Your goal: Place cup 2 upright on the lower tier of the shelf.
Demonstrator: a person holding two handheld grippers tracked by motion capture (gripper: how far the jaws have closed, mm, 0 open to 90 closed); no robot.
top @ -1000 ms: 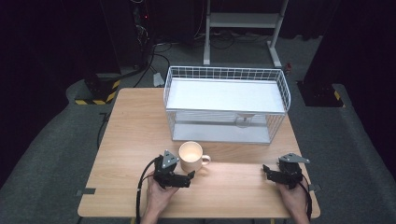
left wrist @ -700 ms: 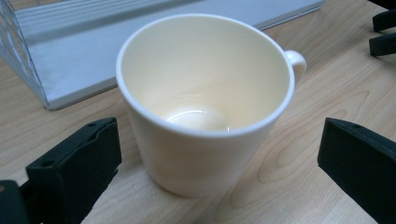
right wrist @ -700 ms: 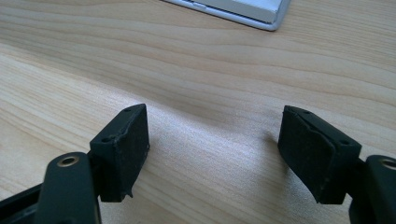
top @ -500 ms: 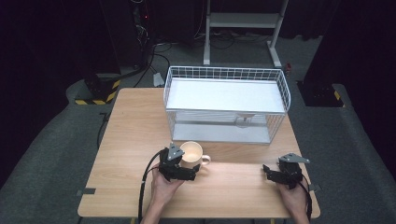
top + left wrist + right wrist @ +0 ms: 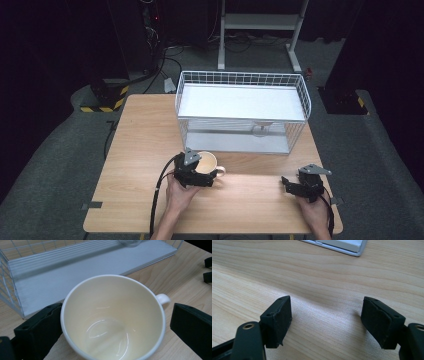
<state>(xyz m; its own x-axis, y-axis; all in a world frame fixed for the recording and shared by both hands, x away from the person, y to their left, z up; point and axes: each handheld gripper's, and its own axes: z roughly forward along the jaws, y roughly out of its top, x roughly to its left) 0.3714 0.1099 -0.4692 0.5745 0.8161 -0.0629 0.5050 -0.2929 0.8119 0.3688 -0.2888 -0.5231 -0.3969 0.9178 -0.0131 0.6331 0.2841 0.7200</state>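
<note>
Cream cup (image 5: 112, 317) sits between your left gripper's (image 5: 112, 325) open jaws, handle at 3 o'clock. Squeeze slowly, evenly. Your right gripper (image 5: 325, 322) rests open, holding nothing.

left hand-held gripper (image 5: 202, 172) advanced, jaws now flanking cup (image 5: 112, 317)

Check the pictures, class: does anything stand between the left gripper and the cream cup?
Nothing visible does. The left gripper already has its open jaws on either side of the cup, one near the left wall, the other apart beyond the handle. Only bare table surrounds them.
</note>
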